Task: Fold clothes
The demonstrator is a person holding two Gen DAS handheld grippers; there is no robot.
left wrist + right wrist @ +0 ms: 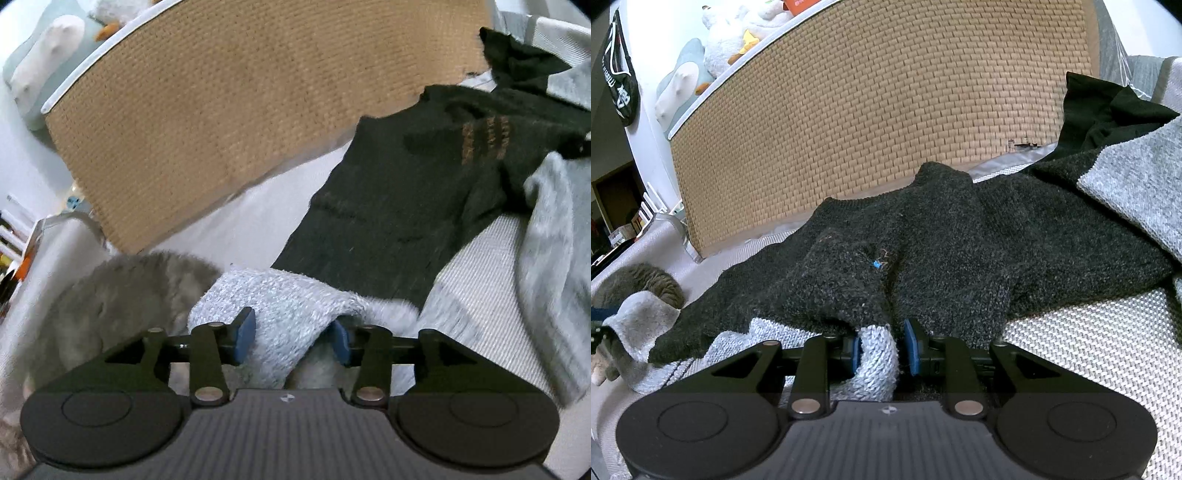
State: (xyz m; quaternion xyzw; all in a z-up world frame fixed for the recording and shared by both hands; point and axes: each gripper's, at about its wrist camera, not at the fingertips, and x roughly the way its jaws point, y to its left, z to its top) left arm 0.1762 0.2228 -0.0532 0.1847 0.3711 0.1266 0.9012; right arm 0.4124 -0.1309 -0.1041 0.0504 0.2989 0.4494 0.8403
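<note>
On the white woven bed cover [1089,343] lay the dark knit sweater [942,251], its light grey cuffs nearest the claws. Left claw [291,336] stood apart, a grey cuff [280,306] draped loosely between its pads. Right claw [881,350] was clamped on the other cuff [879,358]. A sleeve fold seemed underway (a cat [122,295] lay close); next, regrip left.
</note>
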